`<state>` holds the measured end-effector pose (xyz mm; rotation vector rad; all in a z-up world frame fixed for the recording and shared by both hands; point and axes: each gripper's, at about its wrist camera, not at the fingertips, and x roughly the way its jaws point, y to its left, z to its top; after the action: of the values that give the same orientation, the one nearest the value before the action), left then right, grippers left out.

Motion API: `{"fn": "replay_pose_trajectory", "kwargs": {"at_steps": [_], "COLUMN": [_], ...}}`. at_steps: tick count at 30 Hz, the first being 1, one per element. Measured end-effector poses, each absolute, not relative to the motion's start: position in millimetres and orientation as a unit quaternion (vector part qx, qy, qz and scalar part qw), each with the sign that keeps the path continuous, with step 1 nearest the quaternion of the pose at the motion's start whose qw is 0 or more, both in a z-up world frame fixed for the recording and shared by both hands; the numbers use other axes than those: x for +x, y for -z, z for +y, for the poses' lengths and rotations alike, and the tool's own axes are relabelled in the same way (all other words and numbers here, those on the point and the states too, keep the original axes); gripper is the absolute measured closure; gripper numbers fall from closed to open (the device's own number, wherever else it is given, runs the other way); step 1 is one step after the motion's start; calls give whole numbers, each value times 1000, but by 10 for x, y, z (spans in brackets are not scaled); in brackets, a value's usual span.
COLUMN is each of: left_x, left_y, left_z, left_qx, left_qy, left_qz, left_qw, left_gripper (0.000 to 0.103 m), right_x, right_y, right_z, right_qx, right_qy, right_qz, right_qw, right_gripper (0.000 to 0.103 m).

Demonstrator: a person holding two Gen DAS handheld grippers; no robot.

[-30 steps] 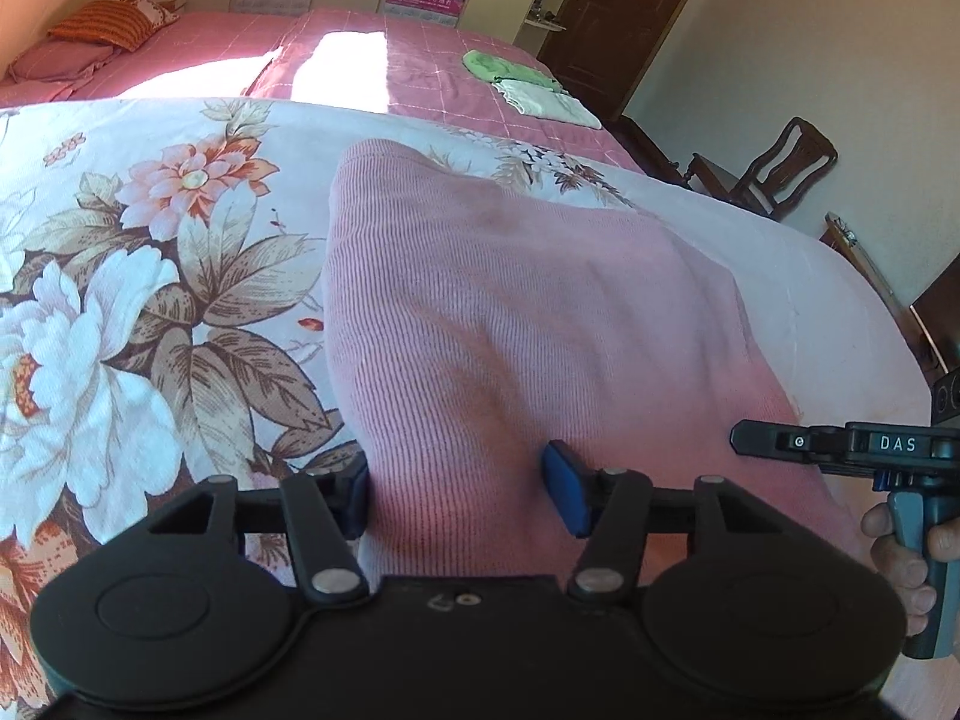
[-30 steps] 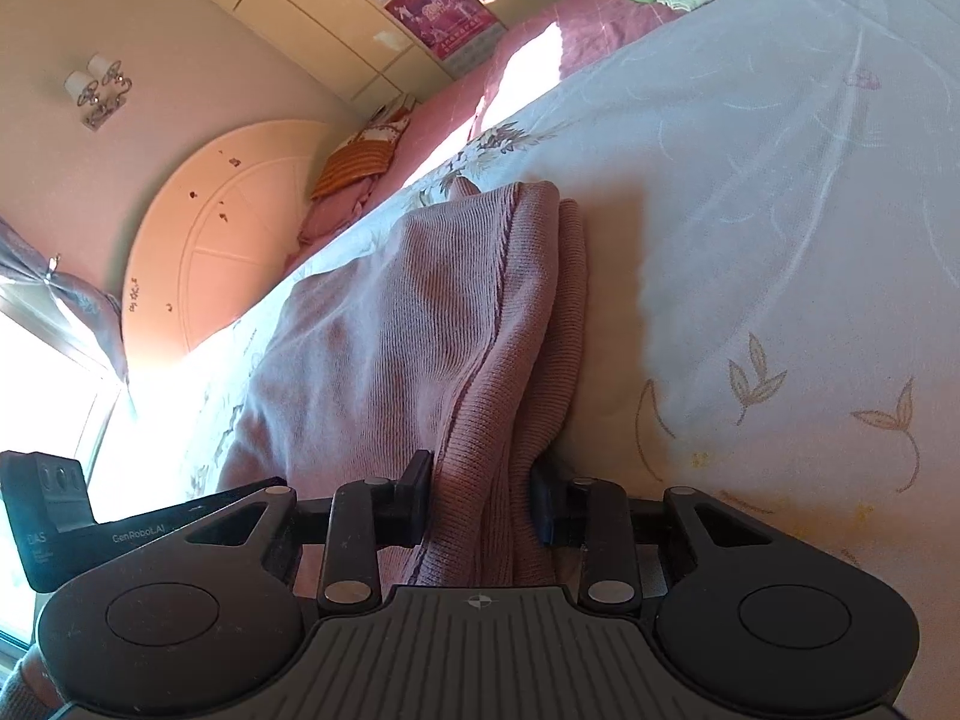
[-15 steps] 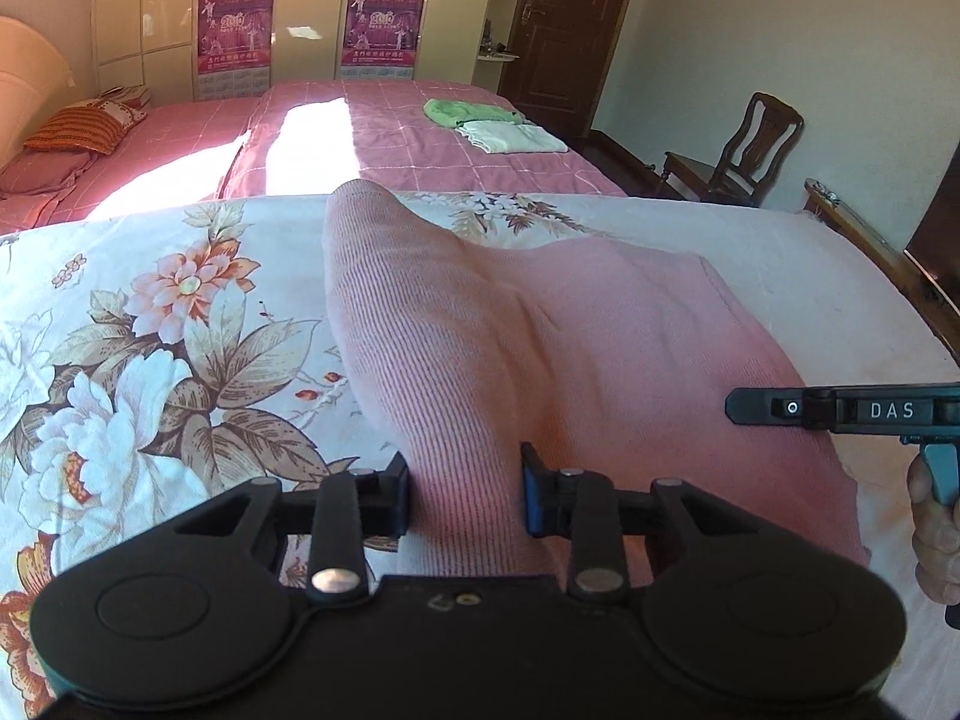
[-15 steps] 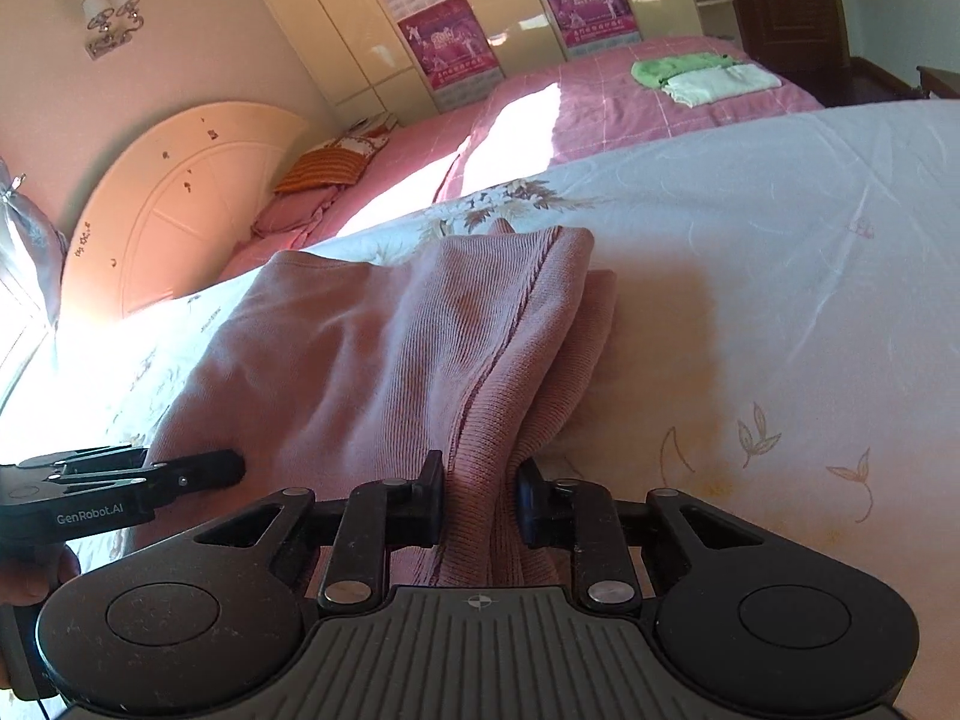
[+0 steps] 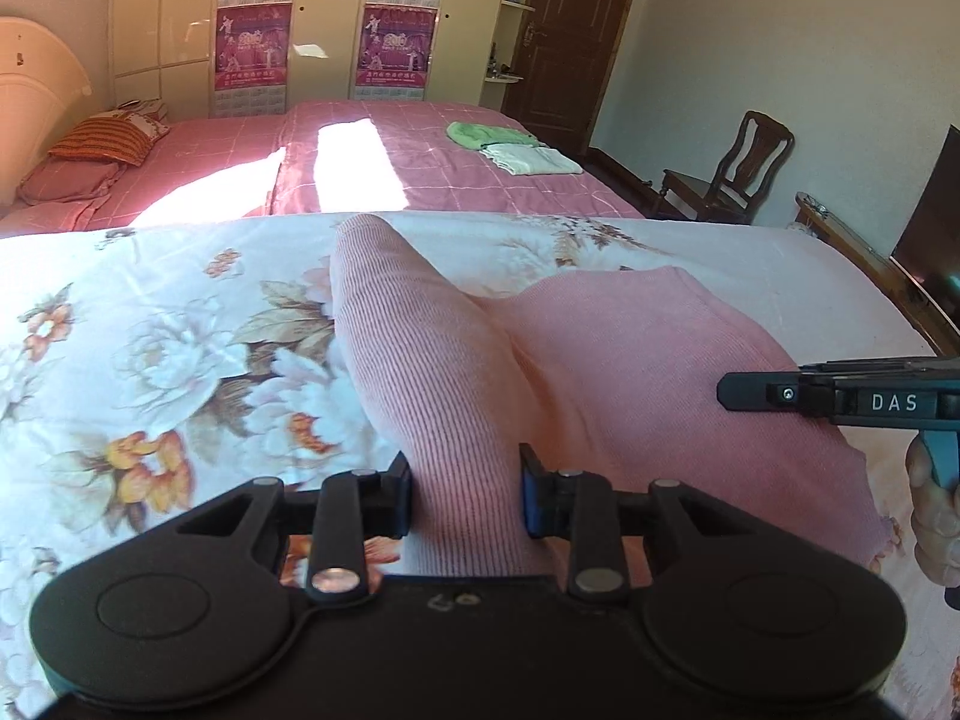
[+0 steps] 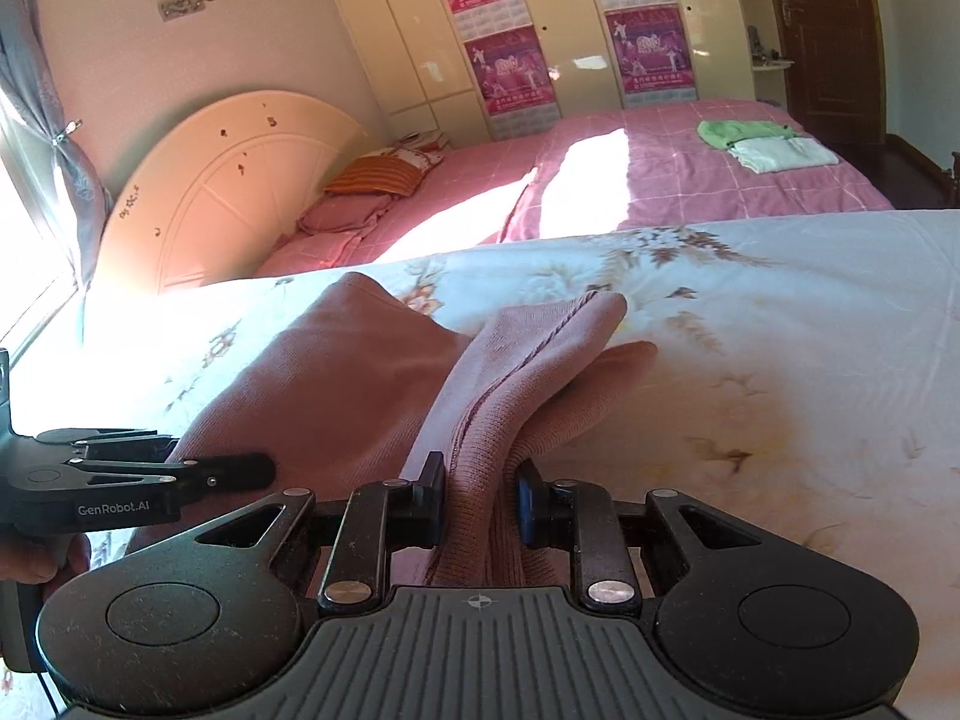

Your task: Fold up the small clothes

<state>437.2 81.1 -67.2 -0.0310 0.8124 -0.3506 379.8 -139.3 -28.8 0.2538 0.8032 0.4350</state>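
I have my left claw clamped on a thick fold of the pink knit garment, the ribbed cloth bunched between its two blue-padded fingers and rising away from them in a taut ridge. My right claw is likewise clamped on the same garment, gripping a narrower gathered band of several layers that runs forward from the pads to a folded end.

The garment lies on the floral quilt that covers the near bed, toward the edge closest to me and about midway along it. Its far portions rest on the quilt, while the gripped parts are lifted up off it. From the left wrist view, the right claw comes in from the right side over the garment's right part, with my right hand on its handle. From the right wrist view, the left claw comes in from the left, just beside the garment's left edge.

Beyond the quilt's far edge lies a bed with a pink checked cover. On it, near its far right corner, sit a folded green cloth and a folded white cloth, touching each other. An orange striped pillow lies at the headboard end.
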Motion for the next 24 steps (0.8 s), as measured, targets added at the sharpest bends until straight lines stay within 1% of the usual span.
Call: {"fn": "replay_pose_trajectory", "kwargs": {"at_steps": [9,13,16,21,22,23,24], "left_x": [3972,3843,3823,3792,3794,3797,3788], "left_y": [661,787,978,1190,1221,1250,1280], "left_z": [2249,2612,2741,2785,2820,2844,2877], "left_qx": [-59,-79,-95,-114,-123,-130,-131], "left_qy": [120,116,121,118,116,112,101], "left_qz": [387,395,409,408,410,413,412], "left_qw": [912,908,900,898,896,895,896], "left_gripper": [73,72,70,59,53,41,33], "right_x": [3822,3813,3789,3760,3756,3744,3721], "right_y": [448,568,718,1051,1102,1140,1165], "right_z": [-108,219,248,58,25,-4,-30], "right_qx": [127,126,133,161,170,178,187], "right_qy": [-270,-287,-280,-255,-252,-251,-250], "right_qz": [394,403,417,451,454,454,452], "right_qw": [869,860,854,840,838,836,836], "right_gripper": [81,81,81,81,81,81,81]}}
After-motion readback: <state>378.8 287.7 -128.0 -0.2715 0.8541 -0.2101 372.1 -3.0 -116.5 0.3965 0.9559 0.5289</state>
